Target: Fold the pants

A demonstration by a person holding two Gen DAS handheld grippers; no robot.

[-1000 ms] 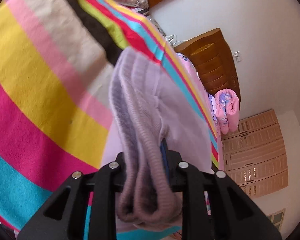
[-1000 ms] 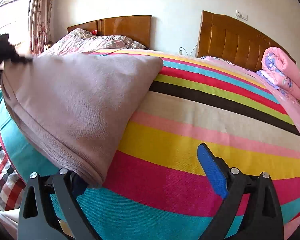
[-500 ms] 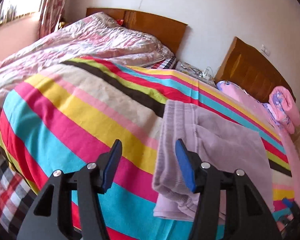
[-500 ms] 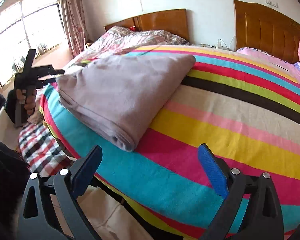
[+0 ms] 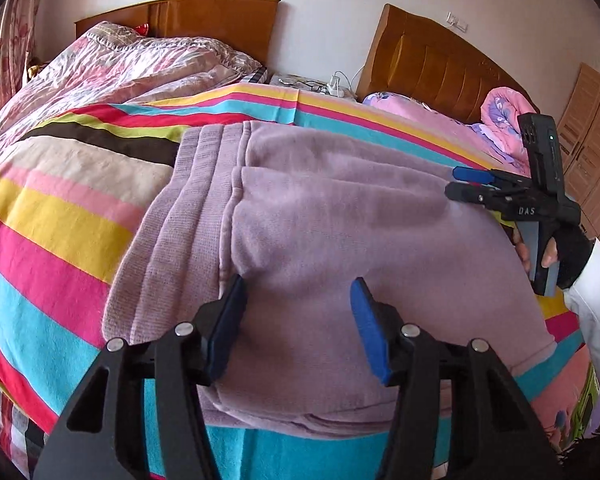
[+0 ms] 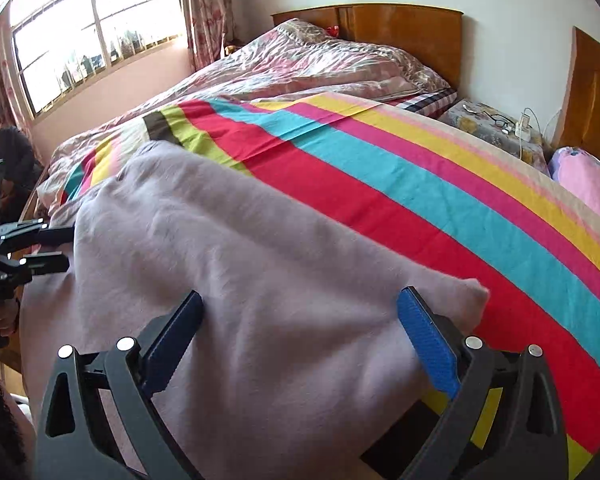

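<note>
Lilac pants [image 5: 340, 220] lie folded on the striped blanket [image 5: 60, 216], ribbed waistband toward the left. My left gripper [image 5: 298, 282] hovers open over their near edge, its pads gripping nothing. At the right of that view a gloved hand holds my right gripper [image 5: 458, 183] side-on above the pants' far end. In the right wrist view the right gripper [image 6: 300, 294] stands wide open over the pants [image 6: 240, 300], near a corner of the fabric. The left gripper [image 6: 70, 248] shows at the left edge, beside the pants.
A second bed with a floral quilt [image 5: 140, 64] lies behind the blanket [image 6: 420, 200]. A nightstand with a charger [image 5: 312, 80] stands between two wooden headboards. A rolled pink quilt [image 5: 504, 120] and a wardrobe [image 5: 592, 160] are at the right. A person [image 6: 4, 148] sits by the window [image 6: 92, 32].
The left gripper let go of the bunched waistband and drew back. The pants dropped flat into a fold. The right gripper swung from the bare blanket to over the pants.
</note>
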